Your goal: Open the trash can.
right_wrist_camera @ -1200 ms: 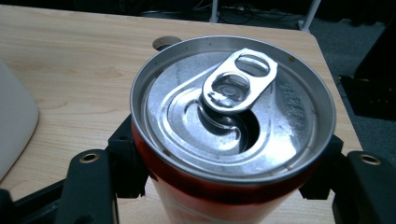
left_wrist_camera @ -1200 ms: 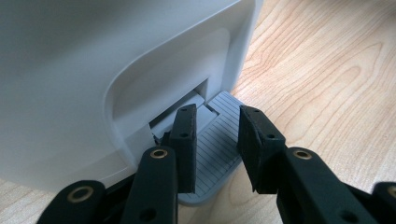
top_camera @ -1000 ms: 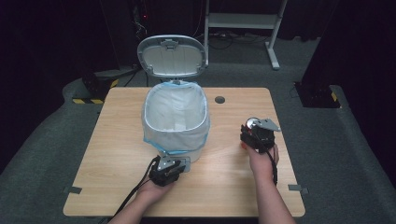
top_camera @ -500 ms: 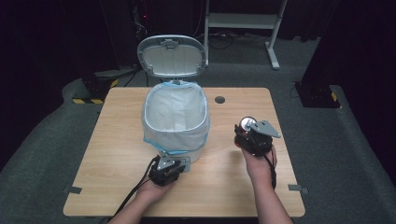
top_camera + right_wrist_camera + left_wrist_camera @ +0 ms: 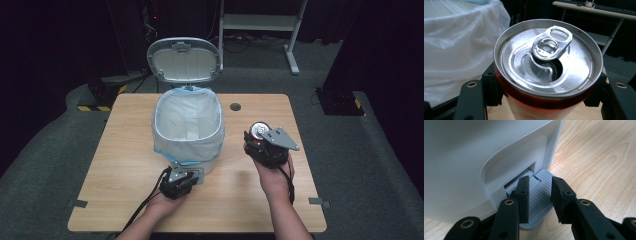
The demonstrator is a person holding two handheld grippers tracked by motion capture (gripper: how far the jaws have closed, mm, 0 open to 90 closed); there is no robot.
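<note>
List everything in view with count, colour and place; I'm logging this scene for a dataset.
pedal bin: one, white, table centre, lined with a pale bag.
lid: one, grey, raised behind the bin.
pedal: one, grey, ribbed, at the bin's foot.
can: one, red with silver top, opened, right of the bin.
table: one, light wood.
left gripper: one, black, fingers apart over the pedal.
right gripper: one, black, clamped on the can.
</note>
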